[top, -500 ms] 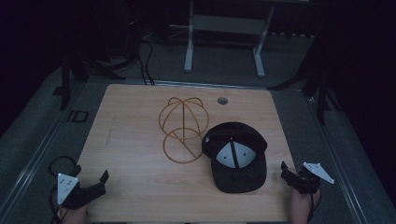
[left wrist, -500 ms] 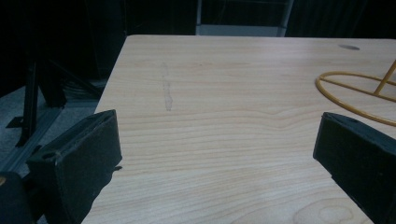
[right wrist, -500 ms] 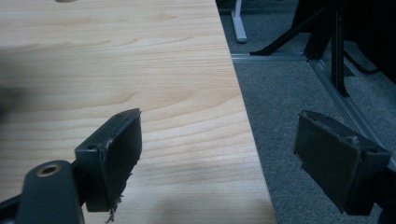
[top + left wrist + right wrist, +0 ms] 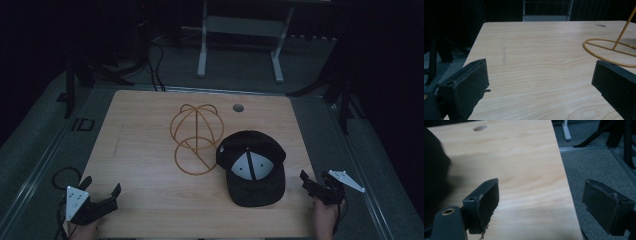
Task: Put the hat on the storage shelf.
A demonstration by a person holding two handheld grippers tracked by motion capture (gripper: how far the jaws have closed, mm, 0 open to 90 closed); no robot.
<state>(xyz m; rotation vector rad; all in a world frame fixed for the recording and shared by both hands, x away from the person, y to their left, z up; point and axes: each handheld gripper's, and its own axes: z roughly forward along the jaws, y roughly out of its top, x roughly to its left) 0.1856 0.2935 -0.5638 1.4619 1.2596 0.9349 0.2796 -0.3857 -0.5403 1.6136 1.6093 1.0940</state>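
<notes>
Both claws, left claw (image 4: 102, 196) and right claw (image 4: 311, 184), gape wide and hold nothing. The cap (image 4: 252, 167) on the desk (image 4: 145, 150) looks light and floppy; I'd pinch its stiff brim.

On the desk (image 4: 145, 145): wire hat stand (image 4: 196, 137) near the middle, cap (image 4: 252, 167) just right of it and nearer the front edge, touching or overlapping the stand's base ring. Behind the cap, near the far edge — a cable hole (image 4: 238, 107). At the front left corner, left claw (image 4: 102, 192); at the front right edge, right claw (image 4: 312, 186) — both well apart from the stand, the right one near the cap.
</notes>
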